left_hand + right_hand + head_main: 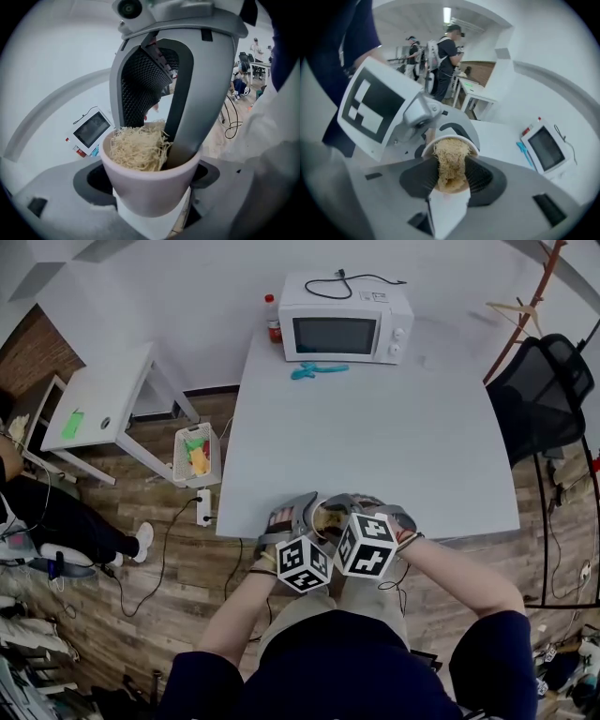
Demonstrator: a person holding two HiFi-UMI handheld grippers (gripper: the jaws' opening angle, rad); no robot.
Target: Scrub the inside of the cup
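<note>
Over the white table's (375, 427) front edge, my left gripper (150, 199) is shut on a pale cup (151, 190) and holds it upright between its jaws. A wad of straw-coloured scrubbing fibre (138, 149) fills the cup's mouth. My right gripper (451, 174) is shut on that fibre wad (451, 161), and its fingers (187, 117) reach down inside the cup (427, 147). In the head view the two grippers (298, 519) (364, 514) meet at the cup (330, 518), mostly hidden behind their marker cubes.
A white microwave (345, 320) stands at the table's far edge, with a red-capped bottle (273, 320) beside it and a blue tool (314, 369) in front. A small side table (103, 399) and a basket (197, 454) stand left, a black chair (539, 381) right.
</note>
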